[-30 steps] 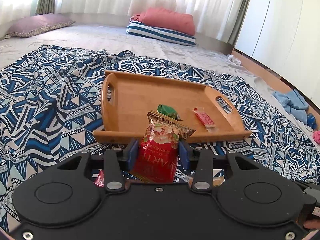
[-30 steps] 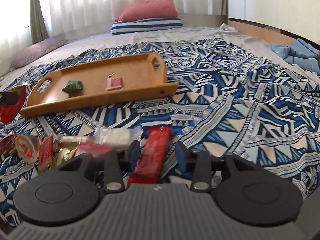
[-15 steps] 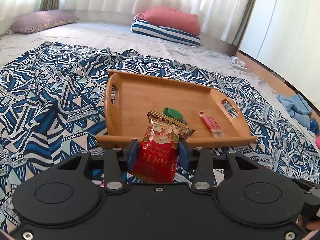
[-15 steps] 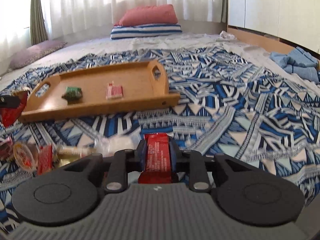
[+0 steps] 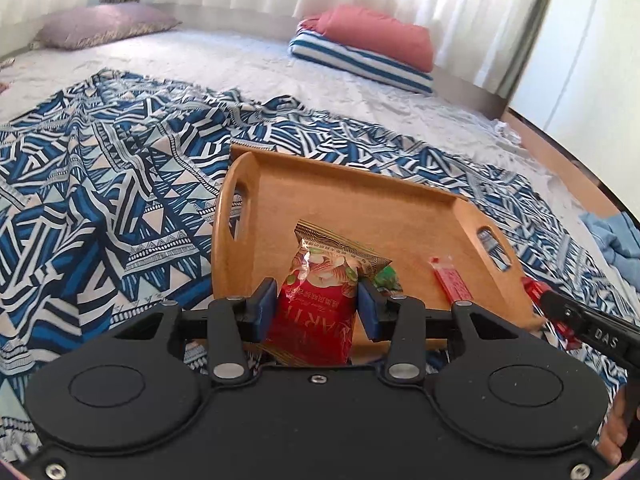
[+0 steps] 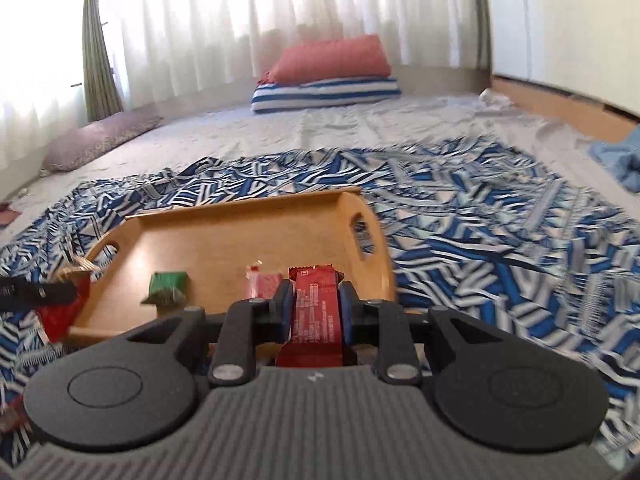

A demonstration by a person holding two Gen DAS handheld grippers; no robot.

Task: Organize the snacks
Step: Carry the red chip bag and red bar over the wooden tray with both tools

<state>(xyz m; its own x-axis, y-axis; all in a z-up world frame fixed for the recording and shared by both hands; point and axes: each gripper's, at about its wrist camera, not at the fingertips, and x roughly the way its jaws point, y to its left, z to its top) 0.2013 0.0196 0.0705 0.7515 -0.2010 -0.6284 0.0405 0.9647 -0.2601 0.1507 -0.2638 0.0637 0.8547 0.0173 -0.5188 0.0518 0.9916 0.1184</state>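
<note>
A wooden tray (image 5: 320, 200) (image 6: 240, 232) with cut-out handles lies on the blue patterned cloth. On it rest a small green packet (image 6: 168, 286) (image 5: 388, 278) and a thin pink sachet (image 5: 450, 282) (image 6: 262, 284). My left gripper (image 5: 318, 308) is shut on a red nut-snack bag (image 5: 324, 292), held upright over the tray's near rim. My right gripper (image 6: 316, 310) is shut on a red wrapped bar (image 6: 316, 312), just in front of the tray's near right corner. Each gripper shows at the edge of the other's view, the right gripper (image 5: 560, 312) and the left gripper (image 6: 60, 292).
The blue and white patterned cloth (image 5: 100, 200) covers a pale floor mat. A red cushion on a striped one (image 6: 328, 76) and a mauve pillow (image 5: 104, 26) lie by the curtains. Blue clothing (image 6: 624, 156) lies at the far right. A hand (image 5: 612, 432) shows at the lower right.
My right gripper closed on the red bar, lifted it off the cloth and carried it to the tray. My left gripper moved closer over the tray's near rim with the snack bag.
</note>
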